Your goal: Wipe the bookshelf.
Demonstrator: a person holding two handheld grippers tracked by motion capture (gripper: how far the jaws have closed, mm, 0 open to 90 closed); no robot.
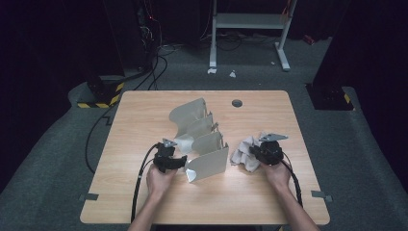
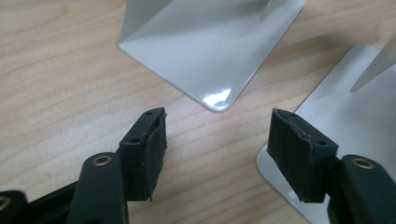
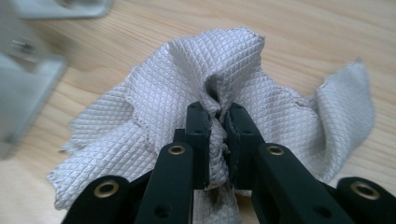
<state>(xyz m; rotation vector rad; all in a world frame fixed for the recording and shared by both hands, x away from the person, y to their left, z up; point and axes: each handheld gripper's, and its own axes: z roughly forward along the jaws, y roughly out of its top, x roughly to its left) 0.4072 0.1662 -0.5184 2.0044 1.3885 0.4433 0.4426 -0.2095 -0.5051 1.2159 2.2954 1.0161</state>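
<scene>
since the quilted grey cloth (image 3: 177, 93) is soft and light, it should bunch and drape rather than hold any shape, so a pinch on a raised fold looks like the sensible hold, and that is what the right gripper (image 3: 218, 116) has: its jaws are drawn nearly together on a ridge of the fabric, which wrinkles up between the pads. in the high view the cloth (image 1: 243, 153) lies on the wooden table (image 1: 144, 115) just right of the metal bookend rack (image 1: 202, 139), with the right gripper (image 1: 262, 153) on top of it. the left gripper (image 2: 217, 140) stands wide apart with nothing between its pads, hovering over bare wood beside the rack's glossy base plates (image 2: 210, 51); in the high view it (image 1: 179, 161) sits at the rack's left front corner. the rack looks stiff, smooth and likely slippery. only from above can the rack's upright leaves be counted against each other; the right gripper view gives the cloth's diamond weave and stitched hem.
</scene>
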